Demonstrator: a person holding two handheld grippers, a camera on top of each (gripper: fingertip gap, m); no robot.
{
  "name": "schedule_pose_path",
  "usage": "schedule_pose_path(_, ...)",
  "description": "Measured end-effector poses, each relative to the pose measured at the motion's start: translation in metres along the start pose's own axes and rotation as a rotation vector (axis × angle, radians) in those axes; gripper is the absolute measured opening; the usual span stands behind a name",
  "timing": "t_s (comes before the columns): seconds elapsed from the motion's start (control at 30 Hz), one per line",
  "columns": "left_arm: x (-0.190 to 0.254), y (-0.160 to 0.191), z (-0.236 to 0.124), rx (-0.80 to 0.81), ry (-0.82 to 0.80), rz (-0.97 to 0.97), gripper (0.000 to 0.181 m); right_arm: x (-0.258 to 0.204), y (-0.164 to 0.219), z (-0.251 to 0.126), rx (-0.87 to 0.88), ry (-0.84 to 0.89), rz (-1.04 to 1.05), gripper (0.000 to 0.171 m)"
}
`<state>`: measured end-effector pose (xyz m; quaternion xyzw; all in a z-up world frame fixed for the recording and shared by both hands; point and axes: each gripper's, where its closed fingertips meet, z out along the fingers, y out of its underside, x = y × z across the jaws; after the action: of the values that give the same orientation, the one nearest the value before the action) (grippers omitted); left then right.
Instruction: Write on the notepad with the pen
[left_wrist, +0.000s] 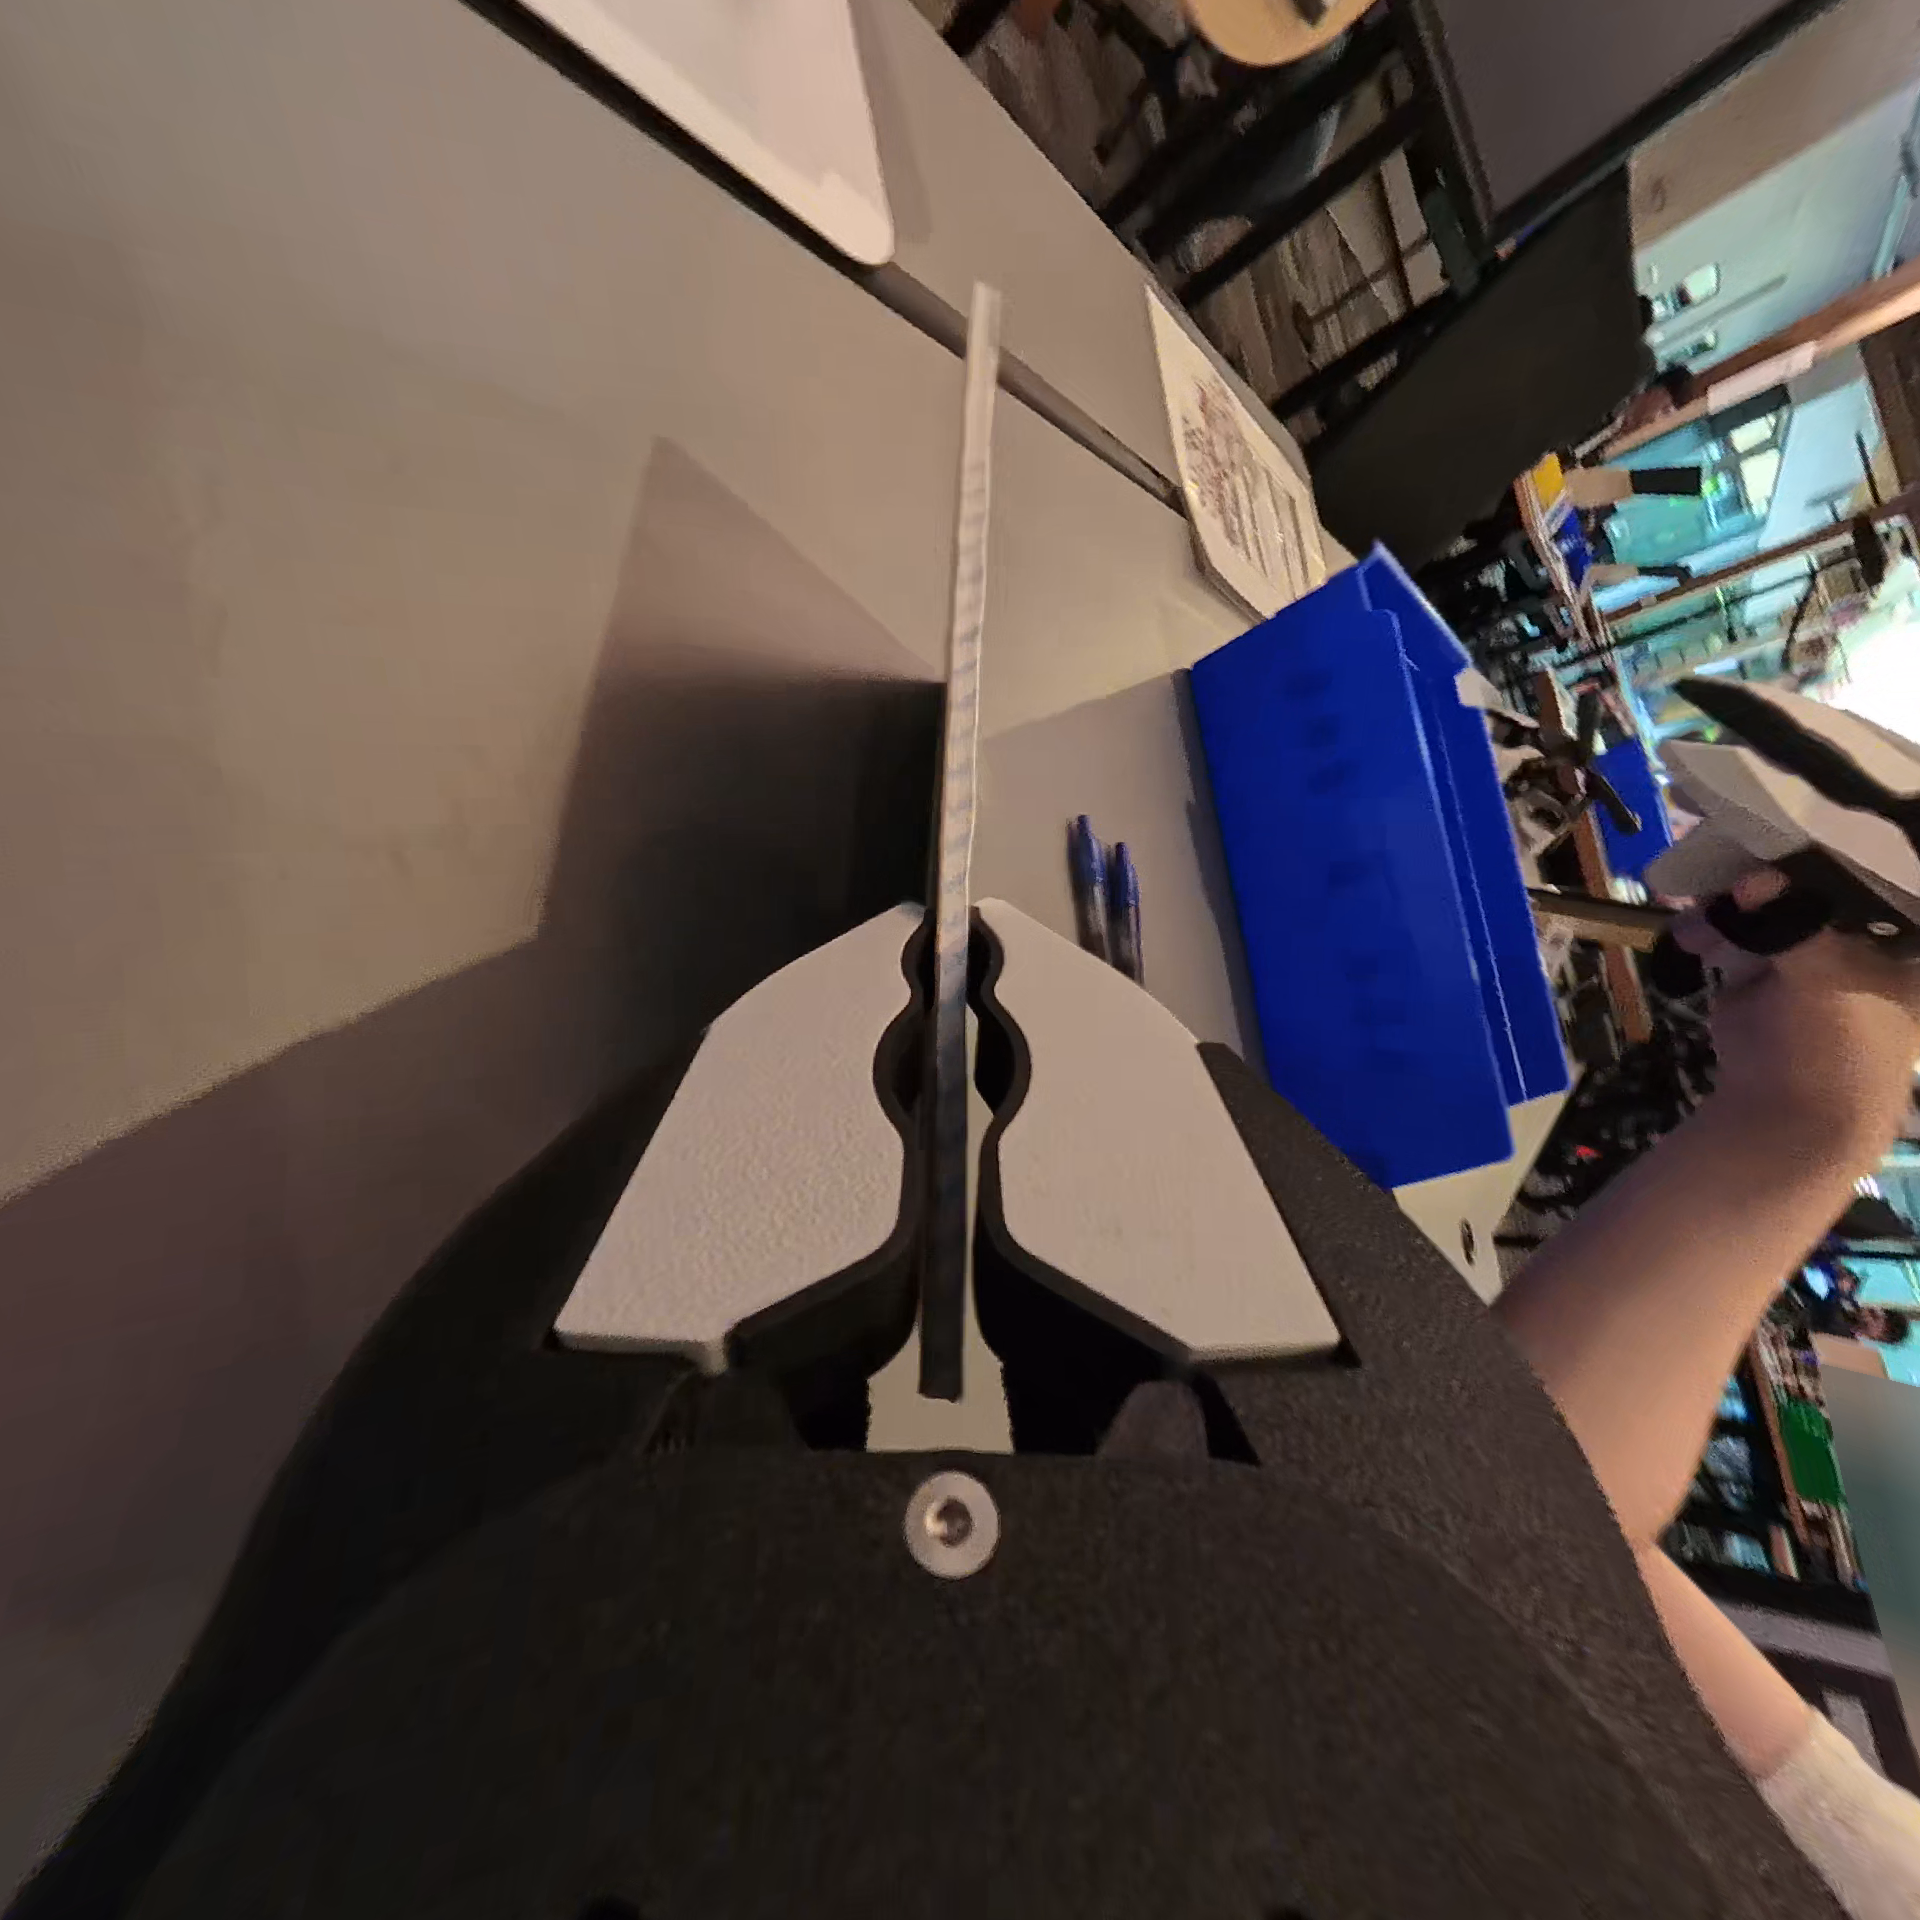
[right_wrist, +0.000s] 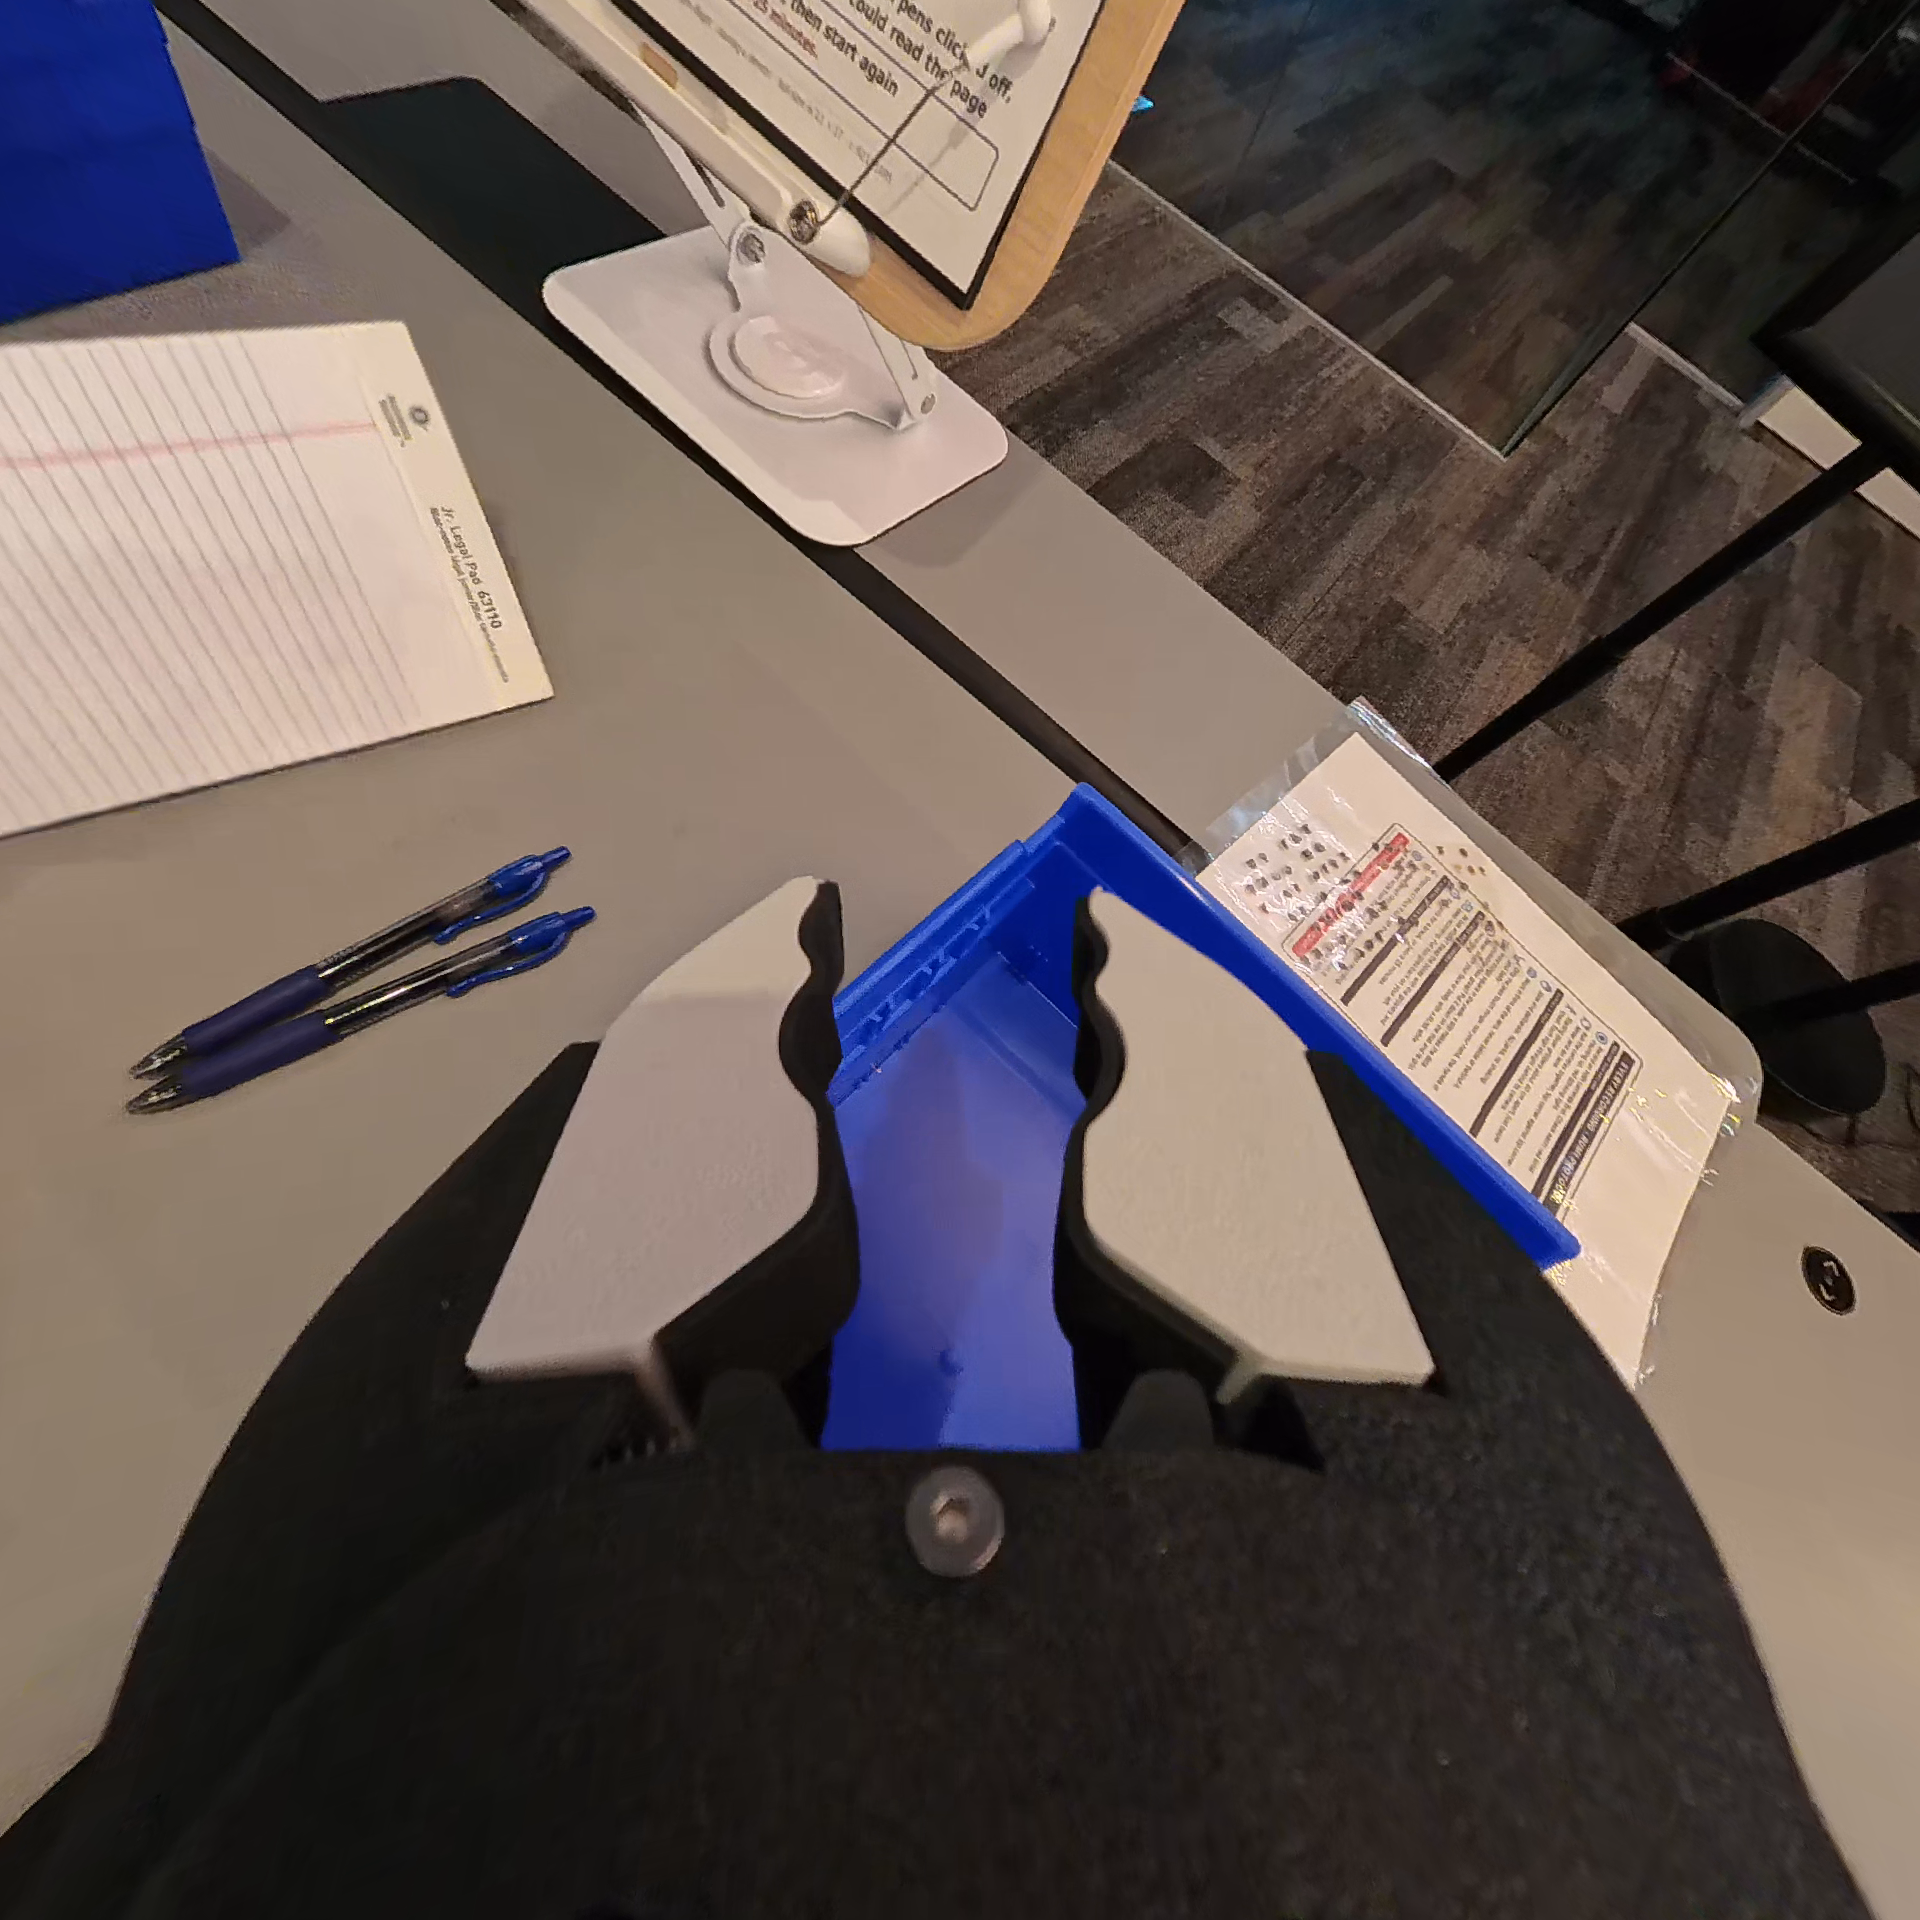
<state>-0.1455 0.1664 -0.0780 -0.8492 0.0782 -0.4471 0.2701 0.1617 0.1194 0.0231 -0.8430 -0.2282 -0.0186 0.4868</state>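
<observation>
My left gripper (left_wrist: 954, 920) is shut on the white lined notepad (left_wrist: 971, 623), which shows edge-on as a thin strip running away from the jaws. The right wrist view shows the notepad (right_wrist: 208, 561) flat on the grey table (right_wrist: 727, 727), running off the left edge. Two blue pens (right_wrist: 353, 977) lie side by side on the table below the pad, also seen in the left wrist view (left_wrist: 1107, 904). My right gripper (right_wrist: 956, 904) is open and empty, above a blue bin (right_wrist: 956, 1195), right of the pens. It also shows far right in the left wrist view (left_wrist: 1678, 722), in a person's hand.
The blue bin (left_wrist: 1351, 883) stands near the table's edge. A laminated printed sheet (right_wrist: 1455, 1018) lies beside it. A white stand (right_wrist: 779, 416) holding a wood-framed board sits at the back. Another blue object (right_wrist: 94, 156) is at the far left. Floor lies past the table edge. The tips of one gripper are about 35 cm away from the tips of the other. Measured from the fingertips, the blue object (right_wrist: 94, 156) is 20 cm or so from the left gripper and 50 cm from the right.
</observation>
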Motion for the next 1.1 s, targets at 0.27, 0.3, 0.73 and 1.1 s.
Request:
schedule_pose_path(0.27,-0.025,0.032,0.004,0.032,-0.132,-0.043,0.008,-0.005,-0.003,0.002,0.02,-0.036,0.004,0.041)
schedule_pose_path(0.3,-0.026,0.036,0.005,0.019,-0.142,-0.043,0.009,-0.005,-0.004,0.001,0.025,-0.039,0.005,0.041)
schedule_pose_path(0.73,-0.042,0.064,0.007,-0.089,-0.324,0.086,0.023,-0.004,-0.003,-0.001,0.044,-0.064,0.025,0.041)
schedule_pose_path(1.1,-0.021,0.028,-0.041,-0.11,-0.471,0.321,0.025,-0.004,0.002,0.0,0.022,-0.065,0.018,0.041)
